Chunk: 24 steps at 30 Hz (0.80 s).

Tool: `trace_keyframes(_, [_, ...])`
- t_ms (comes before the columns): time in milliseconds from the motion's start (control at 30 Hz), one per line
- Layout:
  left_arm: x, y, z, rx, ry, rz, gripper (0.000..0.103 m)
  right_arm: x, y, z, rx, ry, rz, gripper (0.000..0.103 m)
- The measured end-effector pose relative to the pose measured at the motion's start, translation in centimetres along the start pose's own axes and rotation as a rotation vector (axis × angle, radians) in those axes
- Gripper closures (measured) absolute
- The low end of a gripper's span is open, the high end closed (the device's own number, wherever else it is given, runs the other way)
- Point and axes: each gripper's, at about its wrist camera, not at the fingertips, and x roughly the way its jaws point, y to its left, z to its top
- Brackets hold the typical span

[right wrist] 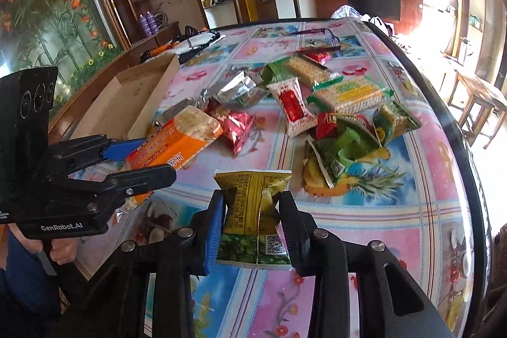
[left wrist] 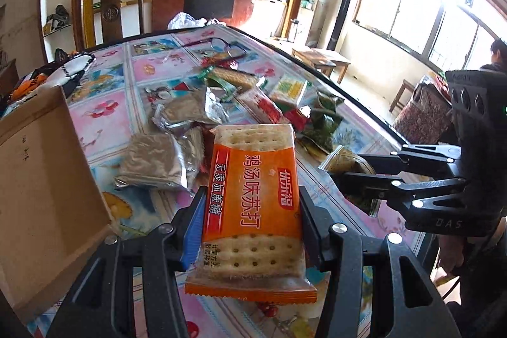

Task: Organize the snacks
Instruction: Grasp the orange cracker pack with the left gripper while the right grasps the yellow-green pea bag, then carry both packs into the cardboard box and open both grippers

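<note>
Left hand-held gripper: squeezes the orange cracker pack from both sides; the pack is up off the worktop
Right hand-held gripper: pinches the yellow-green pea bag; the bag bends in the middle
Snack pile: loose packs lie in a heap in the middle of the flowery worktop
Cardboard box: open; sits near the worktop's left edge, beside the pile
Glasses: lie at the far end, behind the pile
</note>
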Motion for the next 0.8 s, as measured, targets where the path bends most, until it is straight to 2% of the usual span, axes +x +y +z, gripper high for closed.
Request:
trace_keyframes(433, [-3.7,8.3,1.7,-0.155,-0.129,0.071,0.051,2.0,4.0,4.8,-0.019,-0.054,0.040,0.066])
trace_keyframes(567, [-4.9,11.4,1.8,-0.230,-0.161,0.098,0.051,3.5,6.7,7.1,-0.049,-0.066,0.066,0.066])
trace_keyframes(800, [-7.1,17.4,0.8,-0.386,-0.210,0.198,0.051,6.6,11.7,10.7,-0.104,-0.071,0.112,0.065])
